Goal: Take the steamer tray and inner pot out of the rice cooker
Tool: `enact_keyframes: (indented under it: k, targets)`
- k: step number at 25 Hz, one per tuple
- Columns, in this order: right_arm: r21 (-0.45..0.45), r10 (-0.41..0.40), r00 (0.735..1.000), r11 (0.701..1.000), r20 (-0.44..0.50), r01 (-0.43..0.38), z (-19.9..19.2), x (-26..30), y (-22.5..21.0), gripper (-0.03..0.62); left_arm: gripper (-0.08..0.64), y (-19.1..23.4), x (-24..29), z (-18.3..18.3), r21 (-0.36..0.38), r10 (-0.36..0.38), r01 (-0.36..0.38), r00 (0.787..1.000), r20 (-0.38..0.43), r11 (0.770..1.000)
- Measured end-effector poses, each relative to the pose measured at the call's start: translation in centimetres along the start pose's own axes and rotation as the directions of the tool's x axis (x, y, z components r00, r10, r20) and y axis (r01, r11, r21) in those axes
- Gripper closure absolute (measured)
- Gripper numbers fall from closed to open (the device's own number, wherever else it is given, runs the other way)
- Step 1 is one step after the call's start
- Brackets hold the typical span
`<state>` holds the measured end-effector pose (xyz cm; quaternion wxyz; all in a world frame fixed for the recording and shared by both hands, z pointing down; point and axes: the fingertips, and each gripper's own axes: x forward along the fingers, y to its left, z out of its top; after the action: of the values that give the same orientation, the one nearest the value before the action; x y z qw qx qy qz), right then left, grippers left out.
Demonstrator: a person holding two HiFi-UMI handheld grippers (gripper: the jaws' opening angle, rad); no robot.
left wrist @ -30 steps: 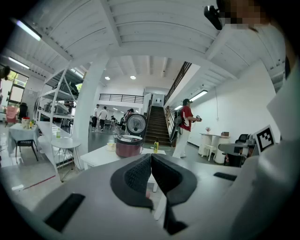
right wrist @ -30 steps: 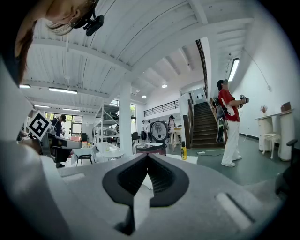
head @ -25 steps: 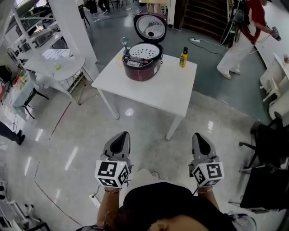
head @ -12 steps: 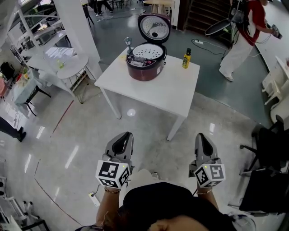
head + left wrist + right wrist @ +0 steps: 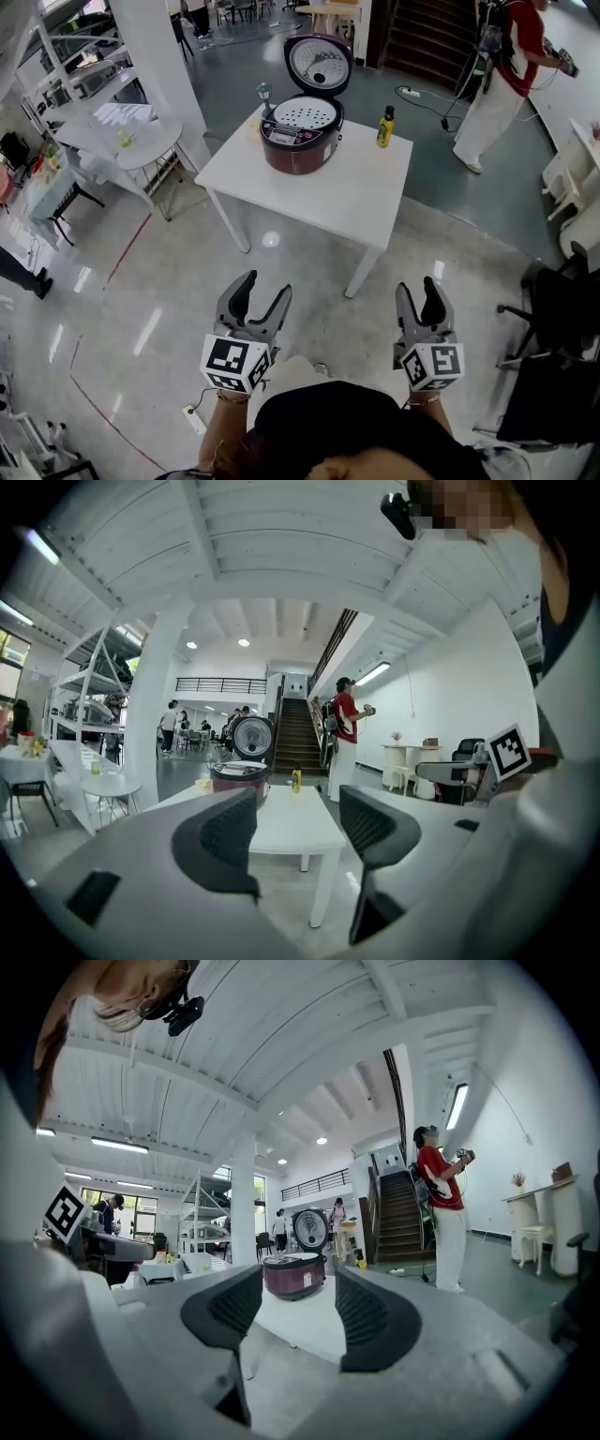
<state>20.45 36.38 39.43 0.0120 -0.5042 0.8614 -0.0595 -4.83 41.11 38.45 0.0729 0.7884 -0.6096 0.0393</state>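
Scene: a person is standing on a glossy grey floor, well back from a white counter, holding a claw in each hand.
Rice cooker: the maroon cooker is sitting near the counter's far left corner, with its control panel facing the person.
Lid: it is standing open and upright on the far side, showing its inner face to the camera.
Steamer tray: the white perforated tray is lying flat in the cooker's mouth, holes facing up. Being round, it is showing no long axis.
Inner pot: it is sitting hidden beneath the tray.
Left claw: its jaws are opening, pointing towards the counter, with only the distant counter showing between the pads.
Right claw: its jaws are likewise opening, gripping nothing and framing the cooker far ahead.
Around the cooker: a yellow bottle is standing upright to its right near the far edge, apart from it. A small upright item at its left is too small to identify.
In the way: open floor is lying between the claws and the counter.
Surroundings: a person in a red top is standing beyond the counter at right. A round white table is standing at left, and a black chair is sitting at the right edge.
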Motion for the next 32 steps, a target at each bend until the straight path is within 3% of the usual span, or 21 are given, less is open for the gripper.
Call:
enact_keyframes:
  k: [3,7,10,12,16,24,29,32]
  targets:
    - [-0.012,-0.008,1.000,1.000,-0.010,0.008,-0.1,0.3,-0.2,0.313,0.238,0.1,0.2,-0.1,0.034,0.025,-0.025,1.000,-0.005,0.999]
    - [-0.042,-0.011,0.999,0.999,-0.032,0.009,-0.1,0.9,-0.3,0.259,0.127,1.2,-0.4,1.9,-0.038,0.056,-0.052,0.993,0.107,0.998]
    - [-0.045,0.002,0.999,0.999,-0.052,-0.004,-0.6,1.6,-0.3,0.255,0.092,2.6,-0.7,2.5,-0.066,0.108,-0.100,0.985,0.135,0.993]
    - [-0.048,-0.003,0.999,0.999,-0.053,0.000,-0.7,1.8,-0.4,0.255,0.091,3.1,-0.9,2.4,-0.070,0.126,-0.117,0.983,0.133,0.991]
    - [-0.061,-0.008,0.999,0.998,-0.042,0.005,-0.7,2.1,-0.7,0.256,0.091,2.8,-0.7,1.8,-0.079,0.088,-0.079,0.989,0.116,0.994]
    - [-0.052,0.027,0.998,0.998,-0.065,-0.031,-1.5,4.3,-0.9,0.256,0.091,1.5,2.5,2.2,0.009,-0.011,0.010,0.995,0.096,1.000]
    - [-0.101,0.103,0.995,0.990,0.000,-0.102,-0.1,7.4,-0.6,0.256,0.091,2.5,5.7,1.9,0.063,-0.014,0.010,0.999,0.052,0.998]
    - [-0.109,0.134,0.991,0.985,0.006,-0.132,0.4,10.1,-0.5,0.256,0.091,3.7,8.2,1.8,0.052,-0.026,0.025,0.999,0.023,0.998]
